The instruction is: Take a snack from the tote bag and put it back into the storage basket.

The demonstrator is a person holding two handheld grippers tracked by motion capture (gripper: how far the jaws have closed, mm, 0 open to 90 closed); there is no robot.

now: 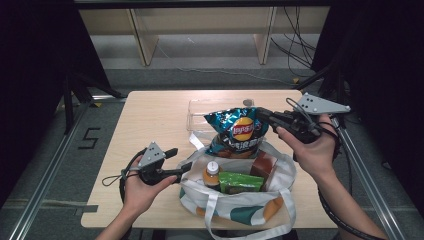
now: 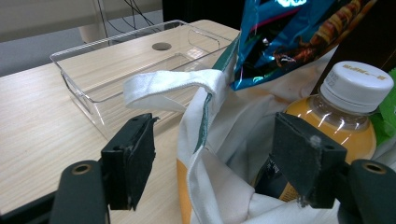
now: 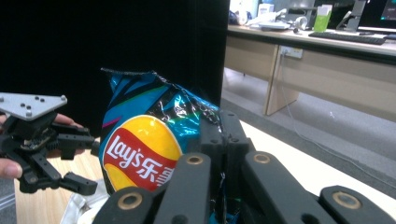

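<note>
In the right gripper view we read "Lay's" in white on a red band across a yellow disc, followed by Chinese characters, on the blue chips bag (image 3: 149,140) that sits left of centre in the frame. Our right gripper (image 3: 219,135) has its jaws pressed together on the bag's crinkled upper edge. In the high view the same chips bag (image 1: 237,131) hangs at the centre, just above the open tote bag (image 1: 240,200), with the right gripper (image 1: 265,116) pinching its upper right corner.

Our left gripper (image 1: 181,162) sits at the lower left of the high view, its jaws spread wide on either side of the tote's rim. The left gripper view shows the white strap (image 2: 177,88) between those jaws, and a juice bottle (image 2: 341,121) at the right whose white cap carries small embossed writing too small to read. A green packet (image 1: 241,182) lies inside the tote. A clear tray (image 2: 107,74) rests on the table (image 1: 150,120) behind.
</note>
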